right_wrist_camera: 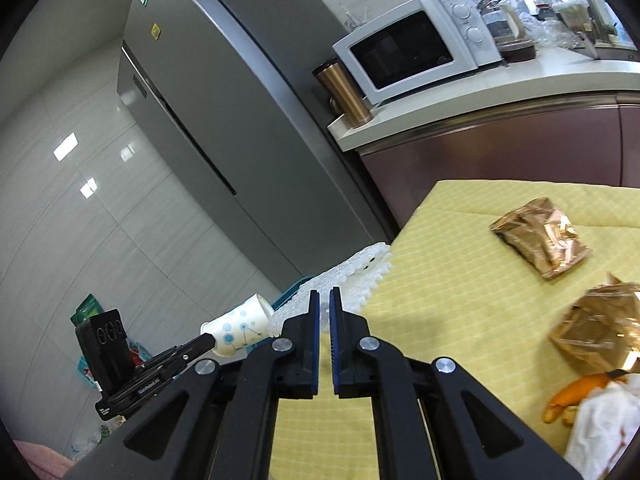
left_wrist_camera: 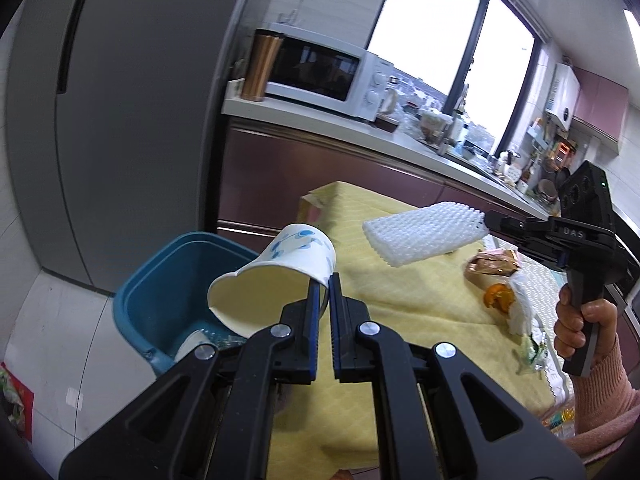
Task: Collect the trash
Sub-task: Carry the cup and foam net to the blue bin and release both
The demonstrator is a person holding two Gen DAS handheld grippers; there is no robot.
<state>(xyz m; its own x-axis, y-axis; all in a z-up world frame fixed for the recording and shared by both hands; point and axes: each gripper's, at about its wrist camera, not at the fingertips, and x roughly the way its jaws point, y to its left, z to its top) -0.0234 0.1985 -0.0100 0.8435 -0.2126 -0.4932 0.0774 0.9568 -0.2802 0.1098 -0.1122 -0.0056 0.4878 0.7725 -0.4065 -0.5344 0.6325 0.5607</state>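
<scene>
Holding one paper cup (left_wrist_camera: 280, 276), one foam sheet (left_wrist_camera: 424, 236); two gold wrappers (right_wrist_camera: 540, 248) remain.

Paper cup (left_wrist_camera: 276, 268) pinched in my left tongs (left_wrist_camera: 325, 280): matt paper, blue print, creamy smooth inside. Bin (left_wrist_camera: 168, 280) beyond it: blue plastic, slight sheen. My right tongs (right_wrist_camera: 324, 294) hold a foam net sheet (left_wrist_camera: 424, 236): white, knobbly, soft-looking. Tong bodies: matt black plastic, bright metal rivets, ribbed blue pads. Tablecloth (right_wrist_camera: 440, 280) right of right tongs: yellow woven cloth, quilted checks. Wrappers (right_wrist_camera: 540, 236) there: crinkled, glossy, probably foil. Fridge (right_wrist_camera: 224, 100) ahead: smooth grey satin metal.
</scene>
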